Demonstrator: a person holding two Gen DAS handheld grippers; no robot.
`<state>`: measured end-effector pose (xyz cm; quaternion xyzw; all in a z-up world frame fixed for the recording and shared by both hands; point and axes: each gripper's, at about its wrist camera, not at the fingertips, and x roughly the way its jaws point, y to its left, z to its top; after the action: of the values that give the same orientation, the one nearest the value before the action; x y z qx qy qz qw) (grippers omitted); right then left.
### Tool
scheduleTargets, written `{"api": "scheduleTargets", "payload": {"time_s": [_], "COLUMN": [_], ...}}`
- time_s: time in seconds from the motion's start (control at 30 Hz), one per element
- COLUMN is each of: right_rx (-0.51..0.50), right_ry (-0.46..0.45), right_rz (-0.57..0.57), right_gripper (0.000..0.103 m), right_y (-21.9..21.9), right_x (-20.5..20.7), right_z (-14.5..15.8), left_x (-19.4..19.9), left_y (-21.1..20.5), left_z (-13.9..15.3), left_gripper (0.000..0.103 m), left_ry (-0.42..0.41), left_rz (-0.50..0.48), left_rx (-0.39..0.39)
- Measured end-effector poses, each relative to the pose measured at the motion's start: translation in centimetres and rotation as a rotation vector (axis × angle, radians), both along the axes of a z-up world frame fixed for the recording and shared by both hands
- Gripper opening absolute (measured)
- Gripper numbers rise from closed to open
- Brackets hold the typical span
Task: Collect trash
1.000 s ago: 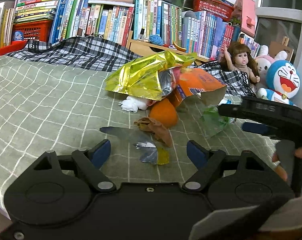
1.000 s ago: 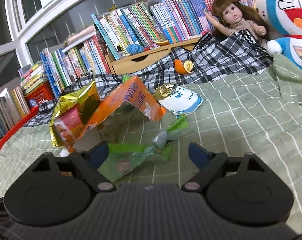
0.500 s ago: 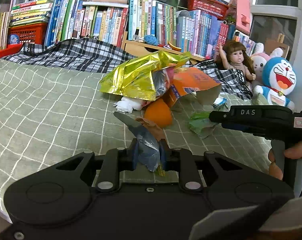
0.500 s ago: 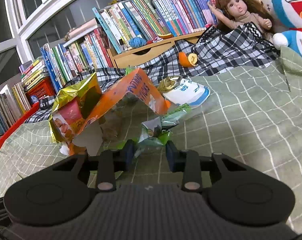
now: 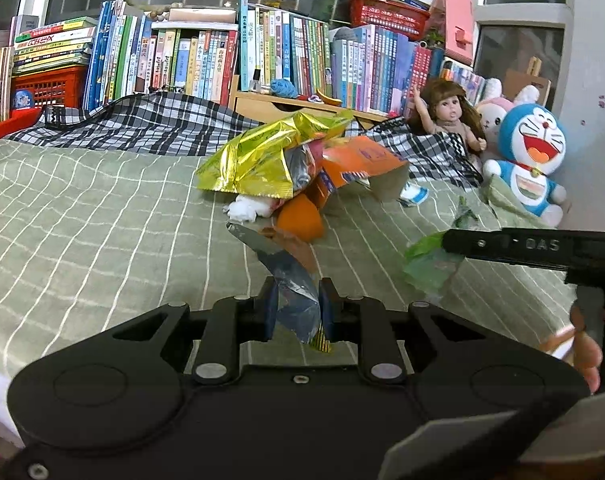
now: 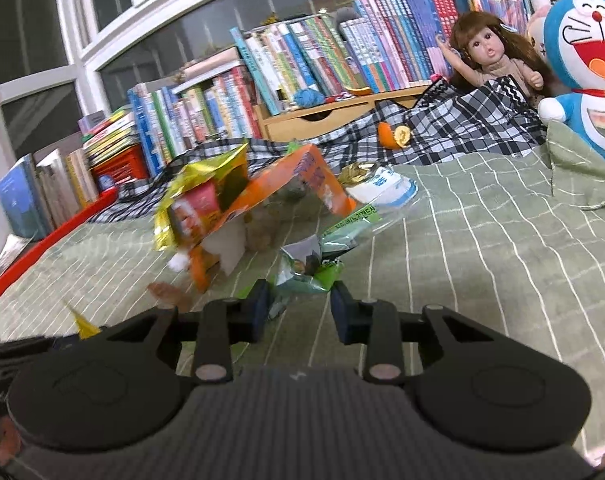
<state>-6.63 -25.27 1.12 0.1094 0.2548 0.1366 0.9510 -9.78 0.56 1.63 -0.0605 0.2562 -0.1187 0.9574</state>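
**Both tongs now clamped on wrappers**

A second ago your jaws stood wide over the litter. Now your left gripper pinches a crinkled silver foil wrapper, and your right gripper pinches a glossy green plastic wrapper. Just beyond both lie the gold foil bag and the creased orange packet on the grid-lined green sheet.

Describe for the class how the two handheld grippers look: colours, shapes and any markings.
The left gripper and right gripper are both matte black with wide, rounded bodies, round silver pivot pins and two fingers with dark blue pads. The right one's side carries pale lettering, seemingly "DAS". No cables or sleeves are visible.
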Motion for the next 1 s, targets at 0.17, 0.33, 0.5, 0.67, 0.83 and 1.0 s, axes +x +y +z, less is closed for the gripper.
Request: {"api": "scheduleTargets", "payload": {"time_s": [0.17,0.33,0.5,0.67,0.83,1.0], "right_rx": [-0.017,-0.036,-0.051,-0.044,-0.036,-0.069], "right_ry": [0.008,0.022,0.039,0.064,0.112,0.172], "right_rz": [0.042,0.094,0.150,0.230,0.298,0.326], "right_gripper": [0.038,0.038,0.038,0.038,0.038,0.035], "right_y": [0.0,-0.1,0.1,0.5,1.1,1.6], "right_x": [-3.3,-6.4,-9.2,-11.3,-12.5,-13.0], "right_z": [0.0,-0.3,-0.8,-1.9,-3.7,-5.7], "left_x": [-2.1,-4.2,-6.1,-7.8,-8.9,-8.9], "left_y": [0.5,0.6,0.7,0.6,0.4,0.1], "left_z": [0.1,0.2,-0.2,-1.2,-3.2,-5.7], "left_gripper": [0.020,0.020,0.020,0.020,0.020,0.020], "left_ry": [0.030,0.026,0.057,0.099,0.172,0.252], "left_rz": [-0.009,-0.031,-0.067,-0.095,-0.116,-0.136], "left_rx": [-0.008,0.017,0.031,0.053,0.066,0.101]}}
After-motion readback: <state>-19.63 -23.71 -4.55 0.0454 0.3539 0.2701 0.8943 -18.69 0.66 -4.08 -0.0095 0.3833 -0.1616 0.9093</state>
